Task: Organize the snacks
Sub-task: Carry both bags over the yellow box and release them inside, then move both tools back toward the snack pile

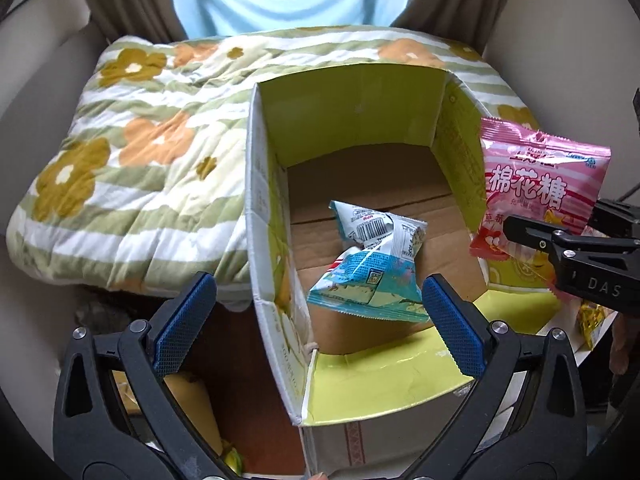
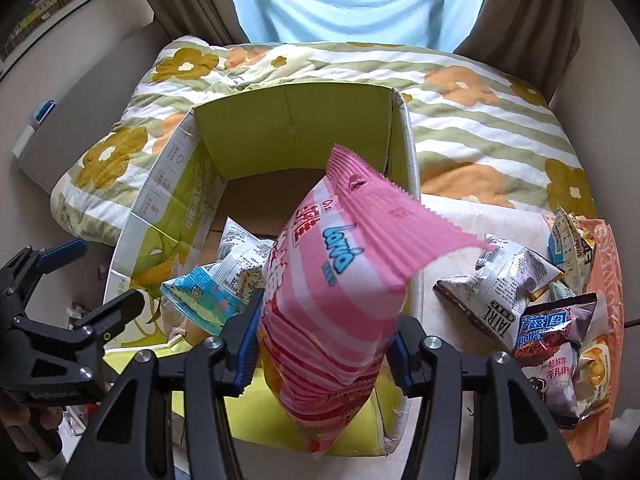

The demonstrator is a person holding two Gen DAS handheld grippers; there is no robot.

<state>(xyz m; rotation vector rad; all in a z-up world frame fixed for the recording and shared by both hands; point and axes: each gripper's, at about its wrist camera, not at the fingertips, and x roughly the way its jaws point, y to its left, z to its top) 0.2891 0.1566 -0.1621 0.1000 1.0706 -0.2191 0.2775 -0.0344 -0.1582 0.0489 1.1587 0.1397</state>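
Left gripper (image 1: 316, 312) stood wide apart over the cardboard box (image 1: 360, 108), nothing between its pads. Blue snack bag (image 1: 368, 272) was inside the box, low over the brown floor near the front wall, tilted; can't tell if it had settled or was in mid-drop. Right gripper (image 2: 320, 344) was clamped on the pink marshmallow bag (image 2: 332, 280), bag upright, puffy, top seal flopping toward the box's right wall.

Risks, as a judgement: the pink bag was held low on its body, so the tall top could catch the right wall's rim on the way in and snag or twist out of the pads. It's air-filled and slick, so a hard squeeze could let it slip or pop. The front flap (image 1: 384, 376) was folded out under both grippers; a low pass could hit it and shove the box. The box sat on a soft flowered quilt (image 1: 132, 140), so it may tip or slide if bumped. The two grippers were near each other at the box's front; they could collide if both went in together.

Room: the box's back half was bare, with tall walls on three sides, so entry looked best from above. More snack bags (image 2: 532, 292) were piled right of the box, just beside its wall.
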